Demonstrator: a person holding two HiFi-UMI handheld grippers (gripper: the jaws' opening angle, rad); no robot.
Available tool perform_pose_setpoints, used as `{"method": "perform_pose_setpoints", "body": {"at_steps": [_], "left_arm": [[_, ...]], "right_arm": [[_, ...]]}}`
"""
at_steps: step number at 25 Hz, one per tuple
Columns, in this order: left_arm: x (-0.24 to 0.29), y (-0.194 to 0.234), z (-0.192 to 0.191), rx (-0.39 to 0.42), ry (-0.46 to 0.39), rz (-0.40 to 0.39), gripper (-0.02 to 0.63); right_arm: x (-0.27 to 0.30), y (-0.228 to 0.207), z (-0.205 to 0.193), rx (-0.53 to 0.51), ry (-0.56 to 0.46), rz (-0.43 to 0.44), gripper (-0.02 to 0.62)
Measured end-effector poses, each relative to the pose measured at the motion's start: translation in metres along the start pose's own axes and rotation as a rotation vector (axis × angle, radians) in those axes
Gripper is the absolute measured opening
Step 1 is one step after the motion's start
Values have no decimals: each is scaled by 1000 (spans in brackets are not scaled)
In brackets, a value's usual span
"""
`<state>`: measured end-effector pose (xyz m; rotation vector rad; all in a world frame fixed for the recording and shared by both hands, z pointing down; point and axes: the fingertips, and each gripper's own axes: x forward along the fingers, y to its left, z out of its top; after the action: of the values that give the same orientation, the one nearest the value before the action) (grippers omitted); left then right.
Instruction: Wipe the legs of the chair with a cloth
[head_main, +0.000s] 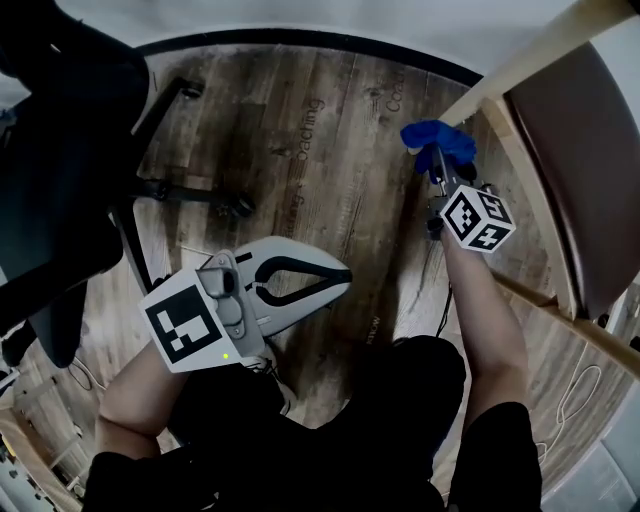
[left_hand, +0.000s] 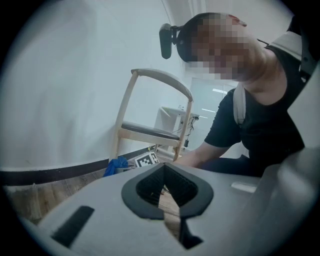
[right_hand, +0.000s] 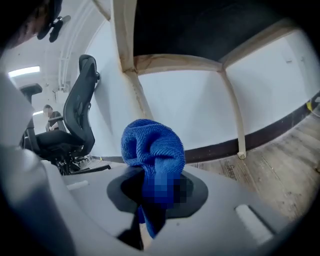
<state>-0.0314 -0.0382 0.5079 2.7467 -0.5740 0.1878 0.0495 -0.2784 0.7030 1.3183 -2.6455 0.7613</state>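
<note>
While clamped in right tool (head_main: 437, 168), cloth (head_main: 440, 140) near chair leg (head_main: 530, 55); left tool (head_main: 340, 277) closed.

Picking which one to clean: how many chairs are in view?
2. A wooden chair stands at the head view's right, by the blue cloth; a black office chair is at its left. More may be out of view.

Faint grey lettering is printed in short lines on the wooden floor (head_main: 330, 150), ahead of the left tool (head_main: 342, 274) and to the left of the right tool (head_main: 437, 158). It is too blurred to read with any certainty. More such print on the floor boards, to the right of the right tool in its own view, is just as unreadable. The marker cubes (head_main: 477, 218) bear only black-and-white square patterns.
</note>
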Motion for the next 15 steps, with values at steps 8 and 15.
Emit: {"method": "perform_pose_setpoints", "body": {"at_steps": [8,15], "left_arm": [[-4,2,-10,-28,22,25,2],[-11,1,-31,-49,80,66,2]], "right_arm": [[34,-46,-89,15,170,-49,77],[62,-80,-159,-17,341,-102,78]]}}
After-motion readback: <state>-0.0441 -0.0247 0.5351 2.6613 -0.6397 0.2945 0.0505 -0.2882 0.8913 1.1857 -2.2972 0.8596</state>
